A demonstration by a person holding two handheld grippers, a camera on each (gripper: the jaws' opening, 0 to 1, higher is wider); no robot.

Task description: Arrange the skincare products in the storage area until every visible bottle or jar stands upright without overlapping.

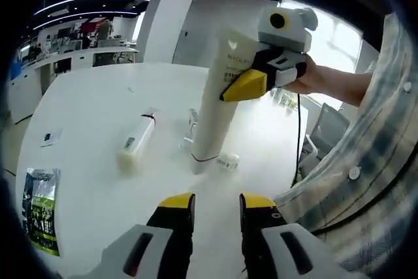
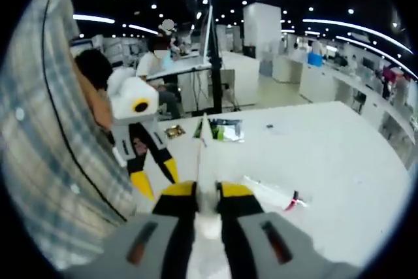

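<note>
A tall white tube (image 1: 215, 106) stands on its cap on the round white table (image 1: 91, 102), a little tilted. My right gripper (image 1: 230, 93) comes in from the right and is shut on its upper part; in the right gripper view the tube (image 2: 204, 155) sits pinched between the yellow tips of that gripper (image 2: 206, 193). My left gripper (image 1: 217, 206) hovers open near the table's front, nothing between its tips; it also shows as the left gripper (image 2: 157, 180). A smaller cream tube (image 1: 136, 142) lies flat to the left. A small white jar (image 1: 228, 160) rests by the tall tube's base.
A slim clear bottle (image 1: 191, 125) is behind the tall tube. A clear tube with a red cap (image 2: 274, 195) lies on the table. A green packet (image 1: 40, 208) and a small card (image 1: 50, 138) sit near the left edge. A person's plaid sleeve (image 1: 366, 161) fills the right.
</note>
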